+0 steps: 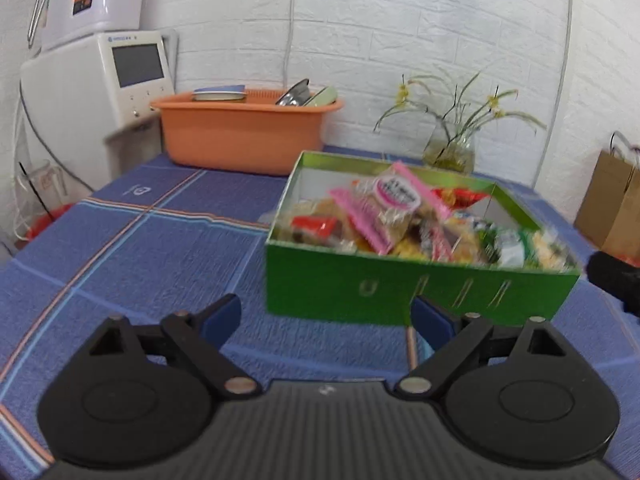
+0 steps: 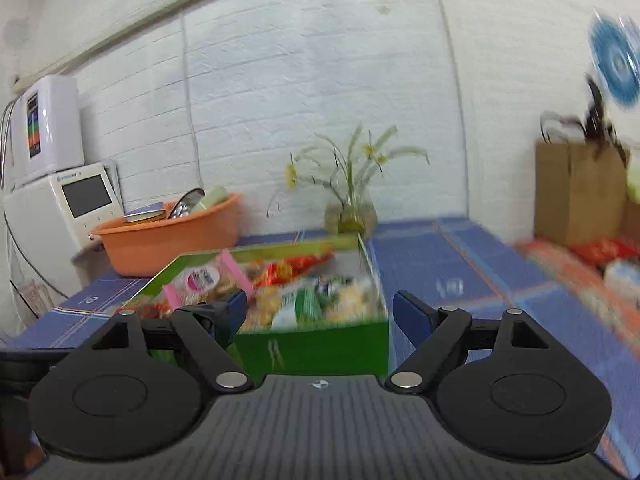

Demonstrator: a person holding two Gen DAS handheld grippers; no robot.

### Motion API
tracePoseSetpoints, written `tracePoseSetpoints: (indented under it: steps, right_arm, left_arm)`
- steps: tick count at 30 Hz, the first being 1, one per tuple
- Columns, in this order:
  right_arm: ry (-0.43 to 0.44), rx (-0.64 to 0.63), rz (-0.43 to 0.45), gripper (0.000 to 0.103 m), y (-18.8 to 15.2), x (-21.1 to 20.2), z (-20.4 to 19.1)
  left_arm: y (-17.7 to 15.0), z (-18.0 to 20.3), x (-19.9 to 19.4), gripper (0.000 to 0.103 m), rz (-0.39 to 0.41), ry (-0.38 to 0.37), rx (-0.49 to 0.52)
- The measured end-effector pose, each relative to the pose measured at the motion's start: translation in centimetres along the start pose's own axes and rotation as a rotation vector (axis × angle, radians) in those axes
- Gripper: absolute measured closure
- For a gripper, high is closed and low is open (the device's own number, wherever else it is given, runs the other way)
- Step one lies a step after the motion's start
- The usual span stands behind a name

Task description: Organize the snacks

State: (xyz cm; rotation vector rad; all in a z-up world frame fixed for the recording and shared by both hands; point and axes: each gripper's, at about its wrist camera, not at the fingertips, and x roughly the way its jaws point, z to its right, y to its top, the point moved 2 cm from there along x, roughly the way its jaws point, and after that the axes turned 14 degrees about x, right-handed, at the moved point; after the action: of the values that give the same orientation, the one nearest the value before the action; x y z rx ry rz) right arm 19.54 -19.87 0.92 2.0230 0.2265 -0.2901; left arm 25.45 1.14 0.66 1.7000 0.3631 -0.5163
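Note:
A green box (image 1: 400,292) full of several snack packets stands on the blue checked tablecloth (image 1: 140,248); a pink packet (image 1: 384,204) lies on top. My left gripper (image 1: 326,316) is open just in front of the box's near wall, with nothing between its fingers. In the right wrist view the same green box (image 2: 320,348) sits close ahead, with a green-and-white packet (image 2: 304,304) near its front. My right gripper (image 2: 320,312) is wide open and empty, near the box's front right corner. A dark shape at the left wrist view's right edge (image 1: 616,280) may be the other gripper.
An orange basin (image 1: 244,132) with dishes stands behind the box, next to a white appliance (image 1: 100,76). A glass vase of yellow flowers (image 1: 452,148) stands by the brick wall. A brown paper bag (image 2: 580,192) and red packets (image 2: 600,252) are on the right.

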Motion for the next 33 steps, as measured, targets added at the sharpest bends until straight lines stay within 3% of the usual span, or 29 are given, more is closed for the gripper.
tracePoseSetpoints:
  steps: [2,6,8,11,16,19,22,24,28,33]
  right_arm:
    - [0.000,0.070,-0.053,0.000,-1.0,-0.2,1.1]
    - [-0.042,0.144,-0.070,0.000,-2.7,0.2,3.3]
    - [-0.094,0.162,-0.090,0.000,-3.1,0.3,4.0]
    - [-0.106,0.172,-0.048,0.000,-2.7,-0.3,4.3]
    - [-0.186,0.093,0.021,0.000,-2.8,-0.6,3.7]
    - [-0.240,-0.011,0.089,0.000,-3.5,-0.8,2.7]
    - [-0.210,-0.095,0.083,0.000,-3.8,-1.0,1.9]
    - [-0.181,-0.107,0.037,0.000,-3.9,-0.9,1.8]
    - [-0.180,-0.111,0.006,0.000,-4.1,-0.7,1.8]
    - [-0.169,-0.069,0.004,0.000,-3.9,-0.8,2.2]
  left_arm:
    - [-0.5,0.4,0.2,0.010,-0.027,0.024,0.018]
    - [-0.7,0.6,0.8,0.010,-0.061,-0.011,0.006]
    - [-0.7,0.8,0.4,0.010,-0.033,0.013,-0.005]
    - [-0.5,1.3,-0.4,0.010,0.020,0.061,0.001]
    - [-0.5,2.1,-1.3,0.010,0.050,0.067,0.058]
    - [-0.7,2.0,-1.6,0.010,0.064,0.109,0.059]
    - [-1.0,2.2,-1.9,0.010,0.089,0.130,0.075]
    - [-1.1,2.7,-1.9,0.010,0.093,0.114,0.111]
    - [-1.3,3.8,-1.8,0.010,0.086,-0.010,0.177]
    - [-1.5,4.3,-1.7,0.010,0.076,-0.003,0.192]
